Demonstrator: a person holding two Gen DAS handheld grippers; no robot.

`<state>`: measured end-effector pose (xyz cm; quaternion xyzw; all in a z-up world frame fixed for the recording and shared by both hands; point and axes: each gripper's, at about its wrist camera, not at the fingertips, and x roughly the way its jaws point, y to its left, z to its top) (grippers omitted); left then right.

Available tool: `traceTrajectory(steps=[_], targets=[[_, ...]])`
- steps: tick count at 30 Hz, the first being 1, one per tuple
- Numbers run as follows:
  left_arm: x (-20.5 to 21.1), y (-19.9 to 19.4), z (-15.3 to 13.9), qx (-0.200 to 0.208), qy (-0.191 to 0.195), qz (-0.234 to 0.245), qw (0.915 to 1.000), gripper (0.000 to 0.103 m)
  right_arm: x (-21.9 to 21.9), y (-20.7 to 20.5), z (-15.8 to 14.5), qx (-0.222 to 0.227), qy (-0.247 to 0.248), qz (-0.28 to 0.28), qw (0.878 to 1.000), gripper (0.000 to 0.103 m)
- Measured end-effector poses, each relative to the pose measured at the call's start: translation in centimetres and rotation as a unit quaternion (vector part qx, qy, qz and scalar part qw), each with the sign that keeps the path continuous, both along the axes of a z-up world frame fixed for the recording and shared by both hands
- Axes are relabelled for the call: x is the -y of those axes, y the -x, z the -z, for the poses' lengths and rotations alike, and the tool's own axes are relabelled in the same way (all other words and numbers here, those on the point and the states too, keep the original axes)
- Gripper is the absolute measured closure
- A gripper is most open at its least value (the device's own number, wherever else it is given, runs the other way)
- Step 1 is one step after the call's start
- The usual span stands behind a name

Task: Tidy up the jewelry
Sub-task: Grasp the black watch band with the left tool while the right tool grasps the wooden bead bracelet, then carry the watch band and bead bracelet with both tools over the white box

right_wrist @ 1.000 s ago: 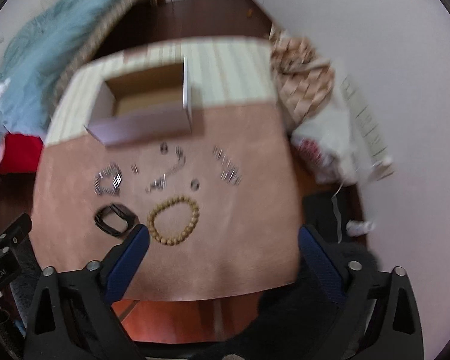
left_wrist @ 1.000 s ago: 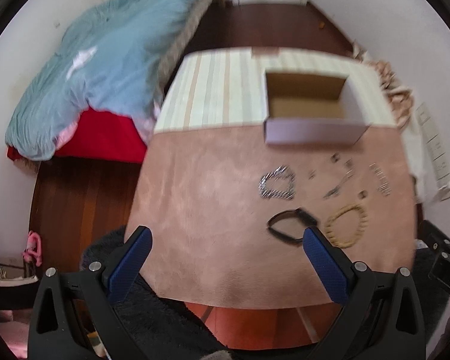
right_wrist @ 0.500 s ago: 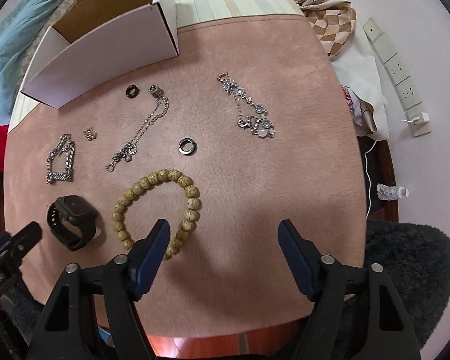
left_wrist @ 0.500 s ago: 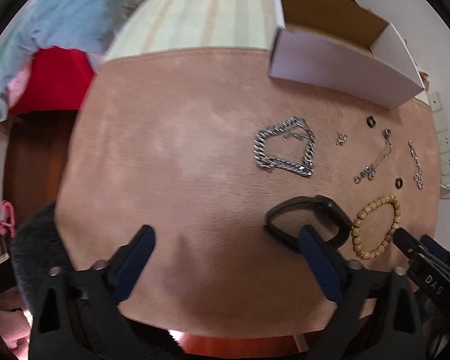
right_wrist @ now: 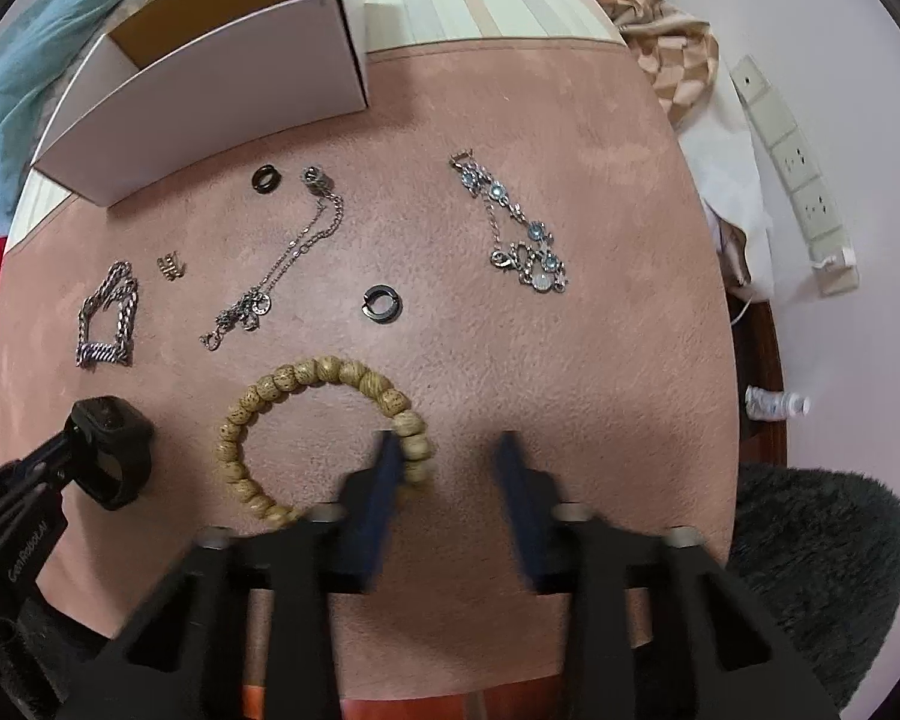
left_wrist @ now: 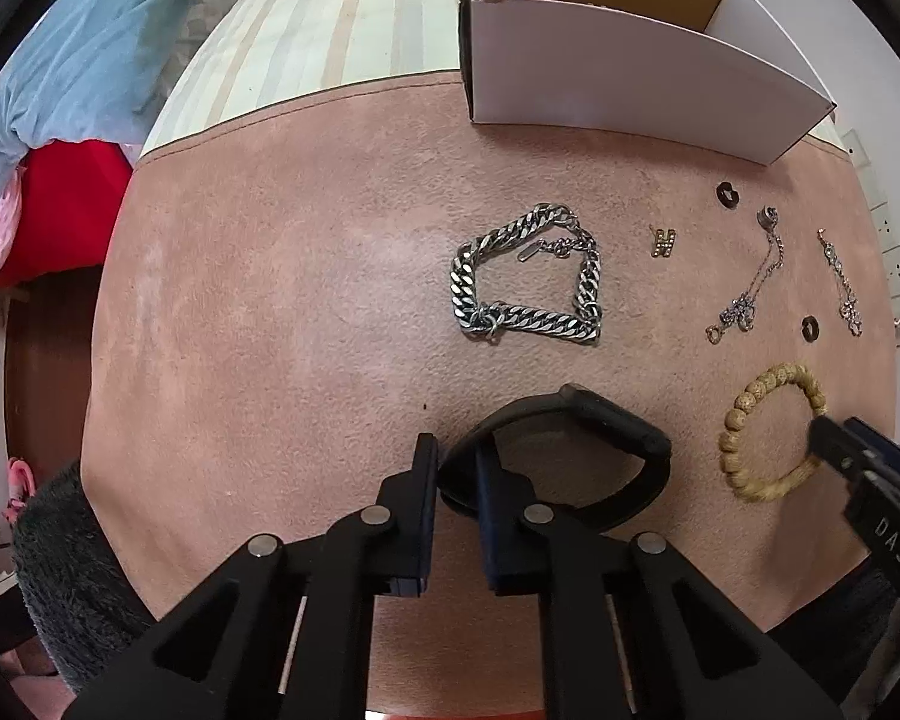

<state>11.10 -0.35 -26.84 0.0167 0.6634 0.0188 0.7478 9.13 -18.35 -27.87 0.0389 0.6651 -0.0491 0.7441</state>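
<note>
Between the left gripper (left_wrist: 456,468) fingers (left_wrist: 424,480): the strap of the black watch (left_wrist: 606,420). They are closing and already pinch the strap from both sides at its near-left bend. The watch lies flat on the pink tabletop (left_wrist: 270,300), near edge.

Right gripper (right_wrist: 447,456): fingers (right_wrist: 384,480) motion-blurred, closing, still standing apart. The right side of the wooden bead bracelet (right_wrist: 306,372) sits between them, against the left finger, and the other finger is clear of it. No grip yet. The bracelet is flat on the tabletop, just right of the watch.

Writing:
- "DAS" in white on the right gripper's body, seen from the left wrist view; the rest is cut off.
- White lettering runs along the left gripper's body in the right wrist view. It looks like "GenRobot.AI", but I can't read it for sure.

Further out on the tabletop, all loose and apart:
- heavy silver chain bracelet (left_wrist: 528,312), beyond the watch
- small gold H-shaped charm (left_wrist: 664,242)
- thin silver chain (right_wrist: 282,264) with a clasp piece at its far end
- two black rings (right_wrist: 382,302), one beyond the beads, one by the box
- blue-stone bracelet (right_wrist: 522,240), furthest right

An open white cardboard box (left_wrist: 630,78) with a brown inside stands at the far edge, partly on striped cloth (left_wrist: 330,30); no jewelry can be seen in it.

Off the tabletop: a blue blanket (left_wrist: 60,72) on a bed to the left, a wall power strip (right_wrist: 798,180) and checkered fabric (right_wrist: 666,48) to the right.
</note>
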Motion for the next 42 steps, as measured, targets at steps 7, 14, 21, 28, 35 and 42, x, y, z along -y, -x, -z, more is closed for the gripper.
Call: traceTrajectory(steps=[7,14,21,28,35,42], targets=[[-0.1,2.5,-1.1,0.004,-0.013,0.005,0.9999,0.094,-0.5,1.5,-0.4,-0.021,0.003,-0.038,0.999,0.093],[-0.6,3.5,-0.7,0.004,-0.012,0.004,0.9999,0.094,-0.7,1.5,-0.5,-0.023,0.008,-0.045,0.999,0.093],[-1.3,3.3,-0.5,0.014,-0.014,0.004,0.9998,0.094,0.1,1.0,0.0,-0.023,0.011,-0.053,0.998,0.093],[-2.2,3.3,-1.4,0.018,0.002,0.003,0.9998,0.096,-0.3,1.3,-0.8,-0.015,-0.028,-0.038,0.999,0.094],[-2.8,2.9,-5.5,0.047,0.025,0.007,0.9986,0.097,-0.7,0.5,-5.8,0.034,-0.091,-0.034,0.995,0.094],[-2.1,0.5,-10.9,0.090,0.054,0.020,0.9942,0.097,-1.2,-2.3,-12.3,0.094,-0.121,-0.056,0.987,0.094]])
